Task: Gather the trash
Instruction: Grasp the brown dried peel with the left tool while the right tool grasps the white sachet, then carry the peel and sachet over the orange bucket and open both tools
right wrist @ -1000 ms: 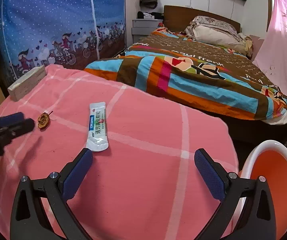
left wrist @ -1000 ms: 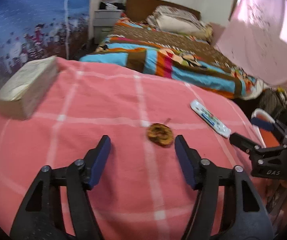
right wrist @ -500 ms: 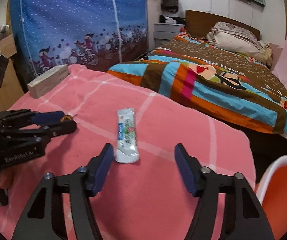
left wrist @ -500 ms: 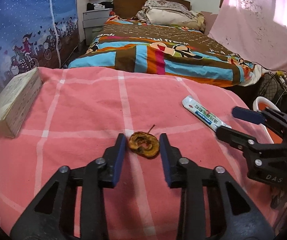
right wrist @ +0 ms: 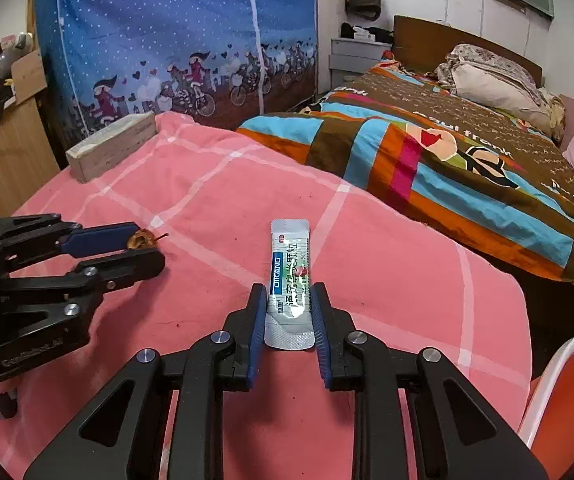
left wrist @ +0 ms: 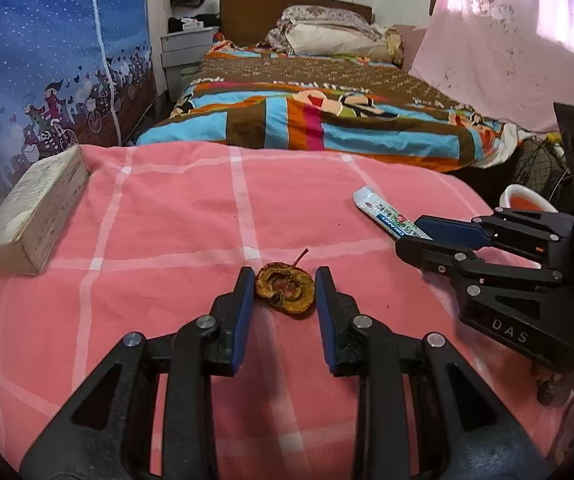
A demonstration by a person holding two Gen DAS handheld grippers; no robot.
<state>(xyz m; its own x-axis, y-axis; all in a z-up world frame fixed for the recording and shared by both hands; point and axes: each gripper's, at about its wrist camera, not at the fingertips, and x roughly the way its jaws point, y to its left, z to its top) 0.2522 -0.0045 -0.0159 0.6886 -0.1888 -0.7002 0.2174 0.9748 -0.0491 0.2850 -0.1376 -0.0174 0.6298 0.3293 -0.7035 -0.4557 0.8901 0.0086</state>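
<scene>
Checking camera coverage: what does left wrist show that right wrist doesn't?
Left wrist only: the whole rotten fruit slice with its stem, lying between the left gripper fingers, plus the pink curtain.

Right wrist only: the full sachet with both right gripper pads at its edges, and a wooden cabinet far left.

Both: pink checked cloth, block, striped bed, blue wardrobe, orange bin.

Bright window daylight, fisheye-warped, dark blurred edges.
</scene>
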